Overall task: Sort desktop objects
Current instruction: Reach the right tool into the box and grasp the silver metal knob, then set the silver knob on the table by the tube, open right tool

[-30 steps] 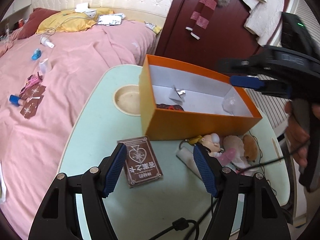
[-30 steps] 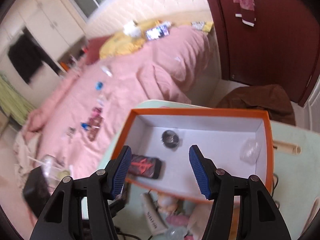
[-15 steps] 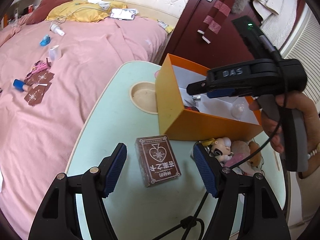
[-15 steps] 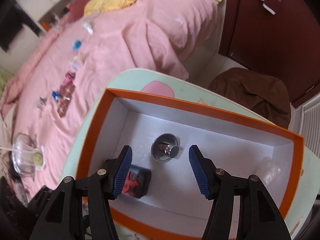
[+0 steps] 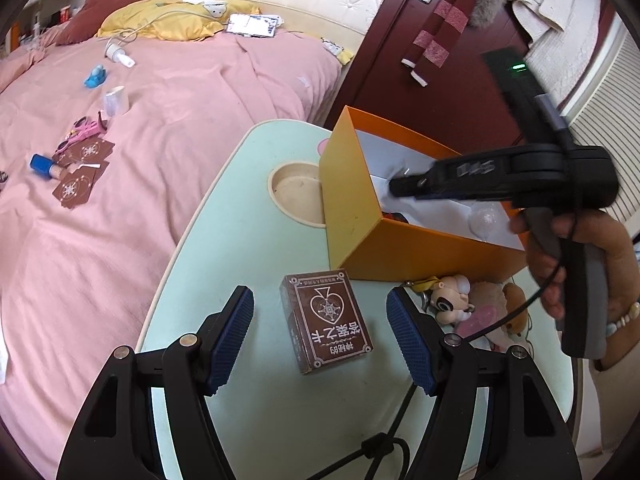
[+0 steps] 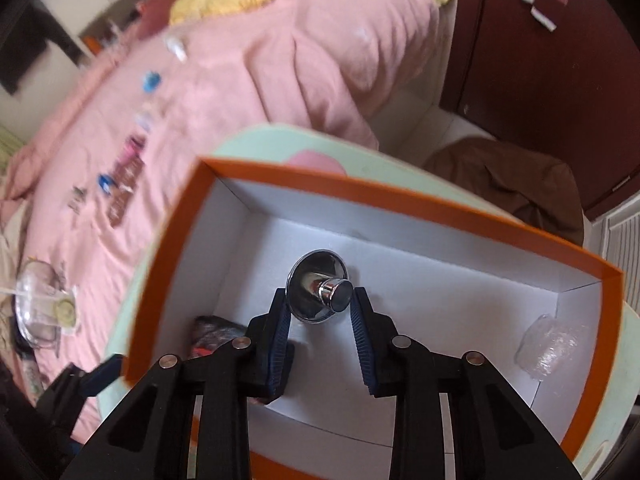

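An orange box [image 5: 362, 224] with a white inside [image 6: 404, 352] stands on the pale green table [image 5: 224, 248]. My right gripper [image 6: 320, 300] reaches down into the box, jaws partly closed around a shiny chrome knob [image 6: 320, 290]; whether they grip it is unclear. In the left wrist view the right gripper [image 5: 400, 190] pokes into the box. My left gripper [image 5: 320, 316] is open above the table, straddling a brown card box [image 5: 326, 322]. A dark red-patterned item [image 6: 218, 334] and a clear plastic lump [image 6: 550, 346] lie in the box.
Small doll figures and plush toys [image 5: 468, 306] lie by the box's near side. A round cup recess [image 5: 296, 192] is sunk in the table. A pink bed [image 5: 140, 120] with scattered cards and small items lies to the left. A dark red door [image 5: 424, 40] stands behind.
My right gripper dropped into the box and narrowed its jaws around the chrome knob. My left gripper shifted so the card box sits between its fingers.
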### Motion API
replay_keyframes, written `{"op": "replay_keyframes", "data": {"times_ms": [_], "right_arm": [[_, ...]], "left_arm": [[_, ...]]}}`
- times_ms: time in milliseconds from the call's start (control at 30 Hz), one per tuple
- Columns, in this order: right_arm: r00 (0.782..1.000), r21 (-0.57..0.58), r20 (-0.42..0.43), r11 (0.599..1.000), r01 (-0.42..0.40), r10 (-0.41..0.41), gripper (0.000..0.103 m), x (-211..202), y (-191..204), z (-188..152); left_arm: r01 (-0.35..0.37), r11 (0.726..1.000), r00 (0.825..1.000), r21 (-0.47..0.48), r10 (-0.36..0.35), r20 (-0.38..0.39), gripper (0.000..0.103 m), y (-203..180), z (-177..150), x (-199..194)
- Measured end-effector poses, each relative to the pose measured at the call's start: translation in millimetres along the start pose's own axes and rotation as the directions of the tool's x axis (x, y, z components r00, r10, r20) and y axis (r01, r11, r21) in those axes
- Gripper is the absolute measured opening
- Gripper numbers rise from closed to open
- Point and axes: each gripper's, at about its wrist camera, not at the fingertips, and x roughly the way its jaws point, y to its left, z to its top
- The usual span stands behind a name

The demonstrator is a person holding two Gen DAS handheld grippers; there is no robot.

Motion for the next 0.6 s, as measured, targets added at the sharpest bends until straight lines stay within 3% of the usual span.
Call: {"op": "replay_keyframes", "data": {"times_ms": [167, 367, 467, 600], "right_arm": [[0.987, -0.011, 0.131, 0.996, -0.090, 0.090, 0.029, -47.2, -4.7, -18.7], [0.961, -0.008, 0.229, 0.988, -0.156, 0.154, 0.030, -87.2, -8.3, -58.5], [0.957, -0.002, 0.228, 0.983, -0.185, 0.180, 0.030, -93.5, -9.7, -82.1], [0.968, 0.007, 0.187, 0.985, -0.173, 0.168, 0.030, -86.9, -9.9, -108.7]], "left_arm": [[0.001, 1.000, 1.000, 0.010, -0.002, 0.002, 0.070, -3.4, 0.8, -1.7], [0.001, 1.000, 1.000, 0.024, 0.000, -0.004, 0.070, -10.0, 0.5, -1.4], [-0.002, 0.999, 1.000, 0.038, 0.003, -0.014, 0.070, -15.0, 0.7, 0.3], [-0.008, 0.998, 1.000, 0.066, 0.009, -0.016, 0.070, -23.7, 3.4, 0.5]]}}
